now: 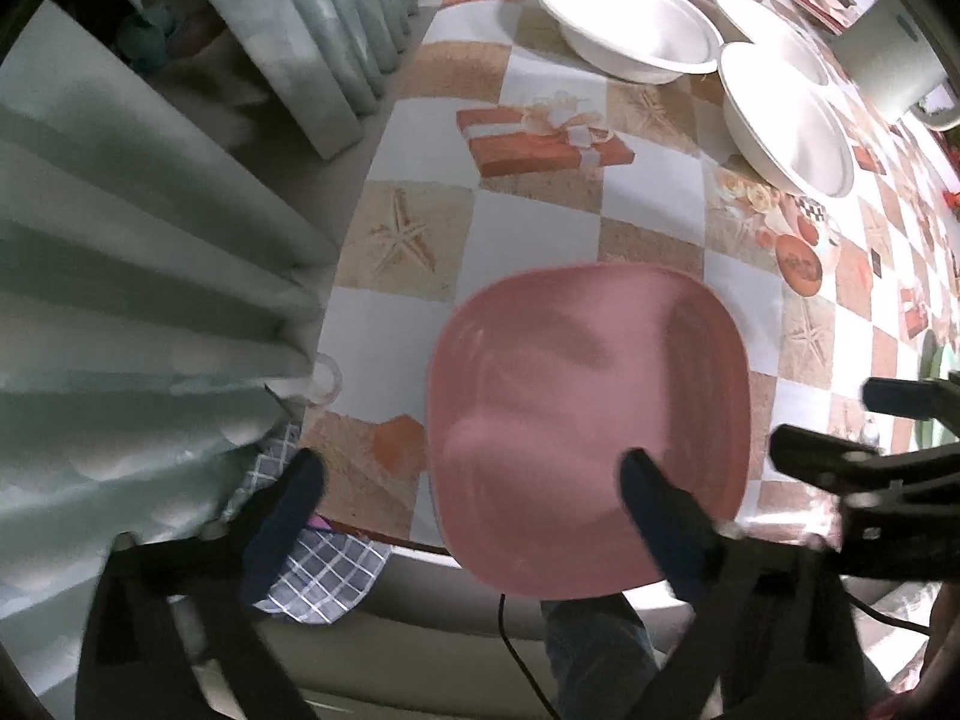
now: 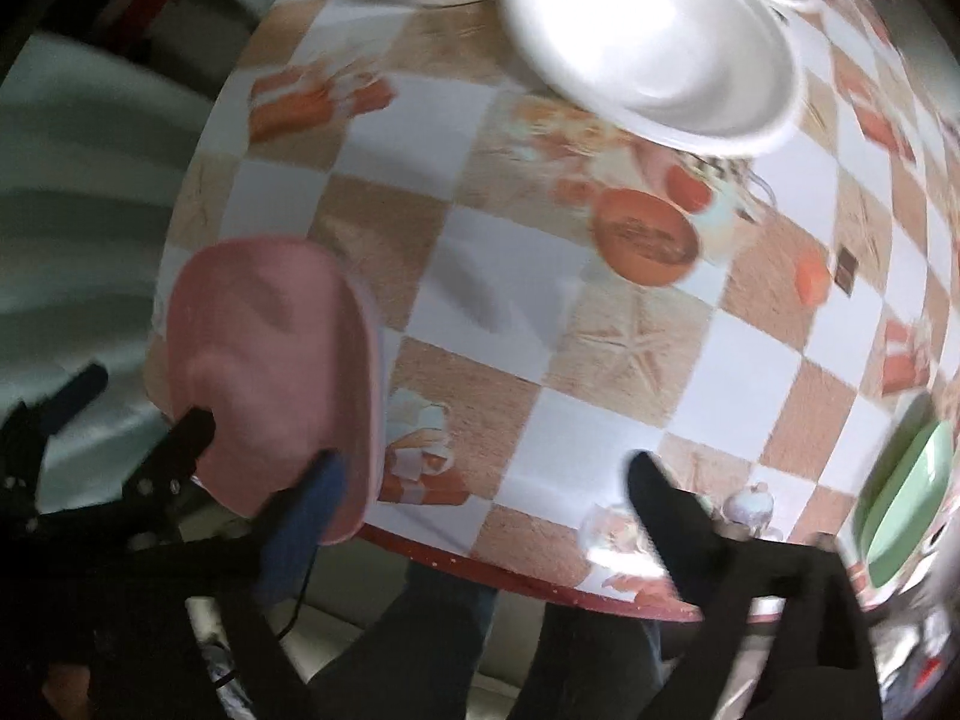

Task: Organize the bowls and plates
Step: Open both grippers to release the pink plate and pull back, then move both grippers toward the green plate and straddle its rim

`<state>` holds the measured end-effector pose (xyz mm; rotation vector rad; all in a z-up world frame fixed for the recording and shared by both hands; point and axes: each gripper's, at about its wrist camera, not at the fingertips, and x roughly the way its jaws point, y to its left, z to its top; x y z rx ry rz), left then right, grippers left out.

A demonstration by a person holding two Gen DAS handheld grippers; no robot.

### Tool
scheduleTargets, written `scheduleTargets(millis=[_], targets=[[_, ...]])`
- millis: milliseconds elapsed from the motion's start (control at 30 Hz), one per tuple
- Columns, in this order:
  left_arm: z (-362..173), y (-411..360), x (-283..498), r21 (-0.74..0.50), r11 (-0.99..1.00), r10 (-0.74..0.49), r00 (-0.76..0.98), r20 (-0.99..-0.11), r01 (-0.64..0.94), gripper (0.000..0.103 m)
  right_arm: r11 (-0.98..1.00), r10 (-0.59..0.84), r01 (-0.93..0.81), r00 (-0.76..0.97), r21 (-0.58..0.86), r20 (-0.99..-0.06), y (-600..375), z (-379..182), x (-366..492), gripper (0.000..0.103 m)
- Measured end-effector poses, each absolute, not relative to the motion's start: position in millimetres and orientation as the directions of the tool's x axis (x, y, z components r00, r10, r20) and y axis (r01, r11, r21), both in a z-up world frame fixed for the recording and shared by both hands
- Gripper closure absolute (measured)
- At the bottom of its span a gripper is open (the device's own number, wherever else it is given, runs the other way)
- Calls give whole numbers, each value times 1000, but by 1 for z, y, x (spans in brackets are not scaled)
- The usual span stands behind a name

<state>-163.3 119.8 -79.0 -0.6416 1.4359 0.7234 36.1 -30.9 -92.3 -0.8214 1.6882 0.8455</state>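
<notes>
Two grippers were in our hands, both with fingers spread wide and clamping nothing. Our left gripper [image 1: 468, 483] hung over the near table edge, its right finger [image 1: 657, 516] in front of the pink plate [image 1: 591, 426]; whether it touched the plate we could not tell. The plate, a rounded square with no clear long axis, lay flat, face up, at the near edge of the checkered tablecloth [image 1: 540, 228], its near side jutting past the edge. Our right gripper [image 2: 486, 483] hovered just right of that plate [image 2: 270, 360], with a green dish [image 2: 906, 504] at the right rim of its view. Farther across the cloth we saw three white bowls, upright and close together: one at left [image 1: 627, 24], one nearer at right [image 1: 786, 120], and one behind [image 1: 774, 30].
</notes>
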Motion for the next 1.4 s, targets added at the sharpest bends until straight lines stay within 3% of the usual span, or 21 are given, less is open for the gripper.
scheduleTargets(millis=[400,867,1400], targets=[[-55,90,-122,-44,754,-3,63,-998,-656,0,657,-72,-739,-260,150,-963,-79,-88,94,3],[-43,14,-28,-35,938,-15,59,-998,-346,0,844,-4,-522,-236,123,-972,-177,-65,141,3],[-59,-99,103,-9,990,-10,-5,-1000,-143,0,942,30,-317,-244,109,-969,-298,-70,239,3]])
